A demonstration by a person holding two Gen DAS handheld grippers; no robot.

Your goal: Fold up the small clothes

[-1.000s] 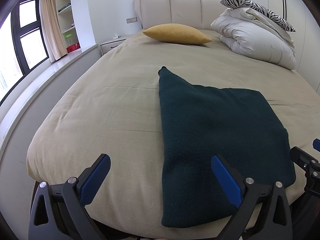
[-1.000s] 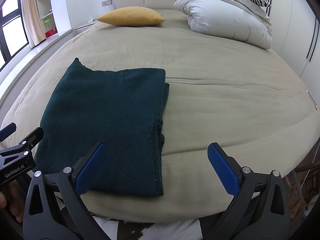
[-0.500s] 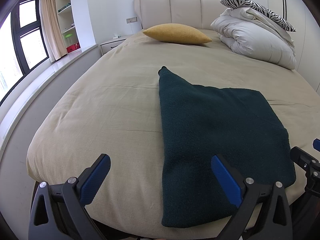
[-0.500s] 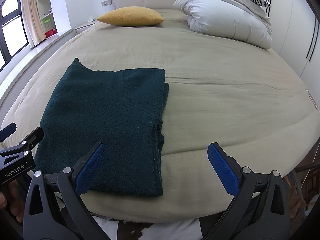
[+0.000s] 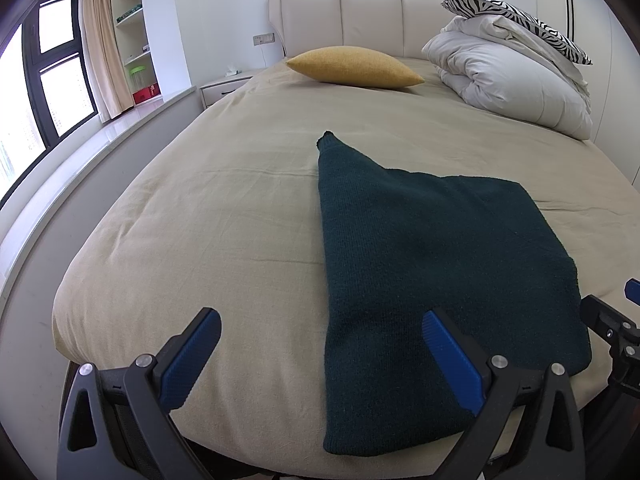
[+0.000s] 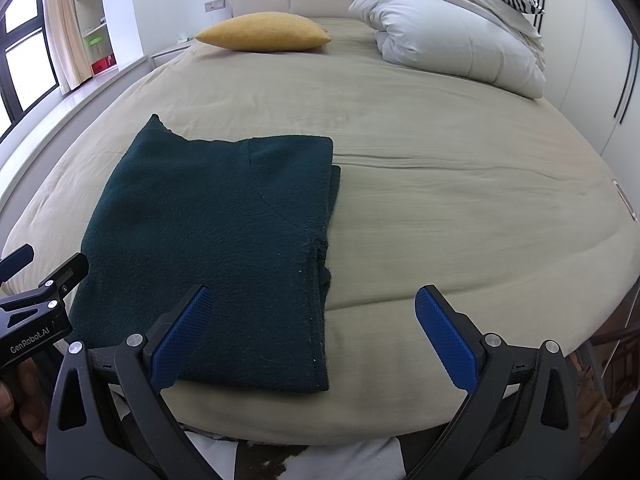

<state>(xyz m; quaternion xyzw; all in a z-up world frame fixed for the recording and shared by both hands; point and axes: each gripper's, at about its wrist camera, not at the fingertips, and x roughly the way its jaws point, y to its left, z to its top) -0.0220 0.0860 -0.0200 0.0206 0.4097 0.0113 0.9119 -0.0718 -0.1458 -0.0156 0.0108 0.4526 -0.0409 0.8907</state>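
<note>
We found the bed (image 5: 208, 216) carrying a folded green garment (image 5: 432, 264) near its foot, yellow cushion (image 5: 354, 67) and white duvet (image 5: 508, 80) by its headboard.

One sweater (image 5: 432, 264), one yellow pillow (image 5: 354, 67), one duvet (image 5: 516, 80) — two tools.

Left gripper (image 5: 320, 344) spread wide at the foot of the bed (image 5: 208, 216), dark green folded garment (image 5: 432, 256) beneath its right finger, yellow pillow (image 5: 354, 67) beyond, possibly the right gripper (image 5: 616, 328) beside the garment

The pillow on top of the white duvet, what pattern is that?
Black-and-white zebra stripes. The pillow shows best in the left wrist view, on the folded duvet.
</note>
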